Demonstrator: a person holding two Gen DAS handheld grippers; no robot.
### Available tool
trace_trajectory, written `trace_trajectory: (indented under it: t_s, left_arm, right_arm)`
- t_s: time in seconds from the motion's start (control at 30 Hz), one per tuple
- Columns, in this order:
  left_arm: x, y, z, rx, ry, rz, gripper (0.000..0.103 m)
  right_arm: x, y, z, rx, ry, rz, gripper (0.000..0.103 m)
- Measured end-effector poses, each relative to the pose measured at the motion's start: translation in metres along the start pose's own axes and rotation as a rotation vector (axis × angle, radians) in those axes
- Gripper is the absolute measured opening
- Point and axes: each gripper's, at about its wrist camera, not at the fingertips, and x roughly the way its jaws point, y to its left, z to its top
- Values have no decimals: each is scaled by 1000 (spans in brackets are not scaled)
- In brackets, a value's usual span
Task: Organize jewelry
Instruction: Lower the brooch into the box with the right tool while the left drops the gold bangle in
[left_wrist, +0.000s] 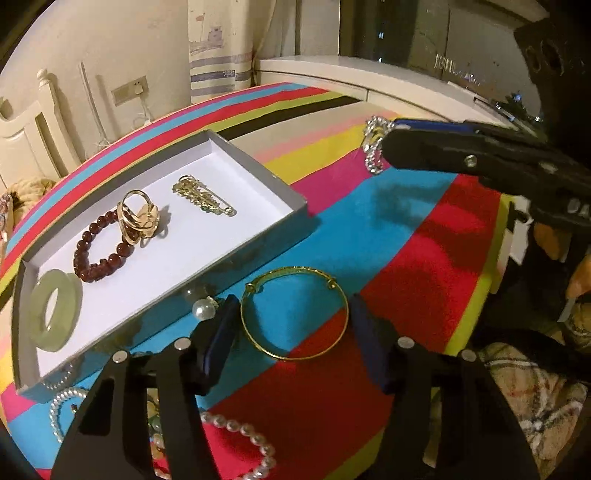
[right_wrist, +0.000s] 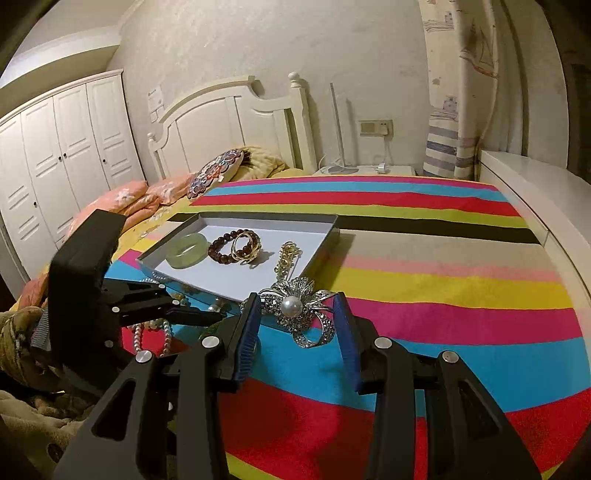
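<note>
A white tray (left_wrist: 258, 168) (right_wrist: 325, 236) on the striped blanket holds a green jade bangle (left_wrist: 55, 310) (right_wrist: 186, 251), a red bead bracelet (left_wrist: 98, 249) (right_wrist: 221, 245), a gold ring piece (left_wrist: 138, 218) (right_wrist: 245, 245) and a gold pin brooch (left_wrist: 203, 195) (right_wrist: 286, 256). My left gripper (left_wrist: 291, 332) is open around a gold bangle (left_wrist: 295, 317) lying on the blanket. My right gripper (right_wrist: 299, 325) (left_wrist: 384, 142) has its jaws on both sides of a silver rhinestone brooch with a pearl (right_wrist: 301, 310) (left_wrist: 375, 147) and holds it up.
Pearl strands (left_wrist: 240, 432) (right_wrist: 151, 332) and a loose pearl (left_wrist: 204, 309) lie near the tray's front edge. A bed headboard (right_wrist: 229, 122), pillows (right_wrist: 218, 171) and a wardrobe (right_wrist: 62, 147) stand behind. A white ledge (left_wrist: 351, 79) runs along the right.
</note>
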Motion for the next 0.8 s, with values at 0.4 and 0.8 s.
trace_trajectory:
  t_s: [0.4,0.8]
  left_arm:
    - [-26,12,5,-37,-66,13,60]
    - [-63,68,2,-158,-131,48,60]
  right_arm:
    - [4,3,4,-14,5,-7,39]
    - [51,31,25,-100,76,-2,39]
